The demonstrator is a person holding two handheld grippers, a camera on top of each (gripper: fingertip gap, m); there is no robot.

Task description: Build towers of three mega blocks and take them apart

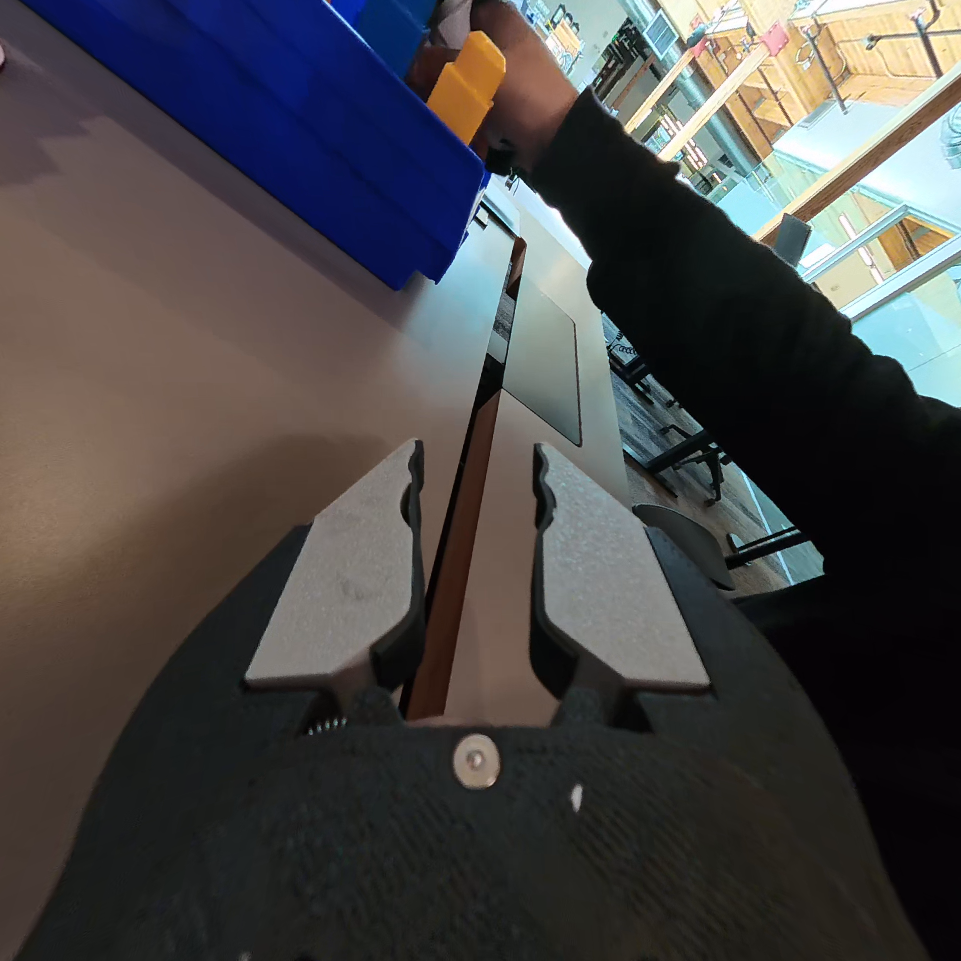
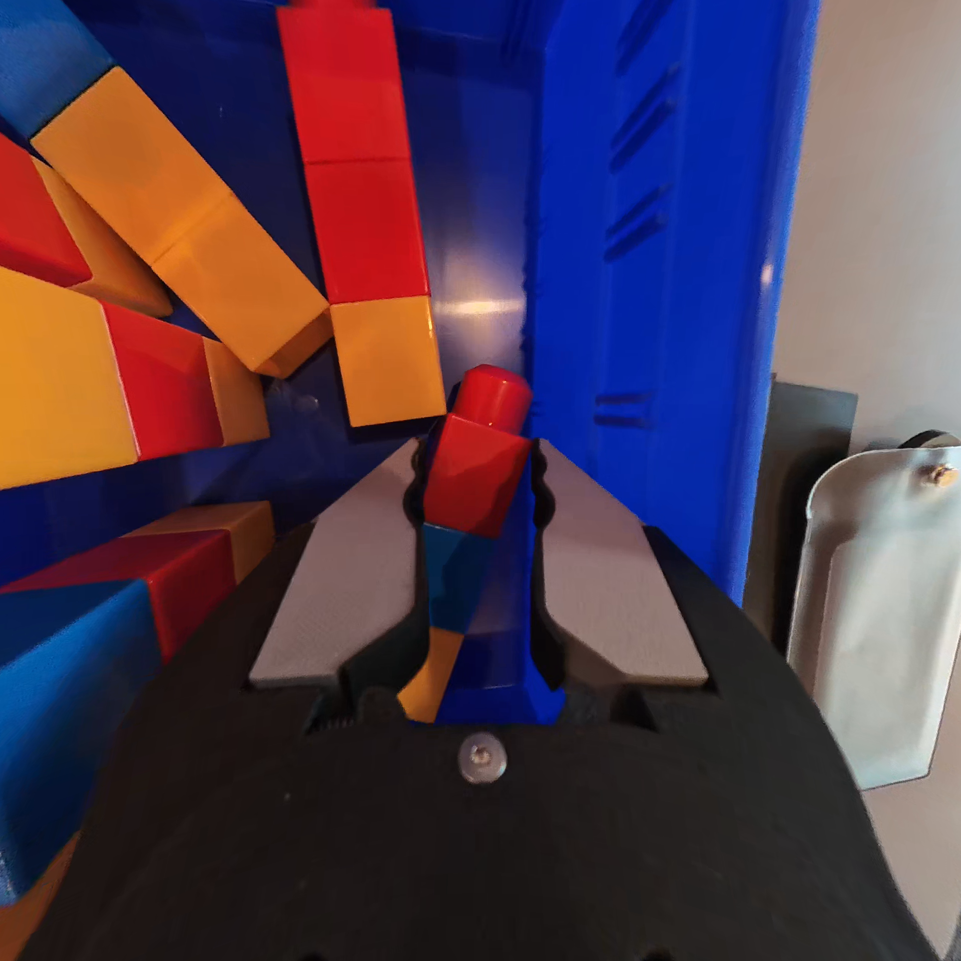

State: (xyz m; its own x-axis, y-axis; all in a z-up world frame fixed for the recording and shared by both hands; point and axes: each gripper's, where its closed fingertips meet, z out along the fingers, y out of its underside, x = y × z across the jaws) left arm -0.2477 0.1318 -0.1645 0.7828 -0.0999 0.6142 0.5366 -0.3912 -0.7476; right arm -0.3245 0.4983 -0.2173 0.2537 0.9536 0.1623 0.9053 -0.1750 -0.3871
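Our right claw (image 2: 476, 489) sits inside the blue bin (image 2: 650, 260), closed around a red-blue-yellow tower (image 2: 470, 478) with its stud pointing away. Several finished towers already lie there, such as the red-red-yellow tower (image 2: 364, 208). Our left claw (image 1: 478, 486) hangs open and empty above the table (image 1: 156, 390). We judge building well advanced, with dismantling still to come.

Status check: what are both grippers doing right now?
Left gripper open, empty, over table. Right gripper in blue bin, around a tower. Bin wall close alongside.
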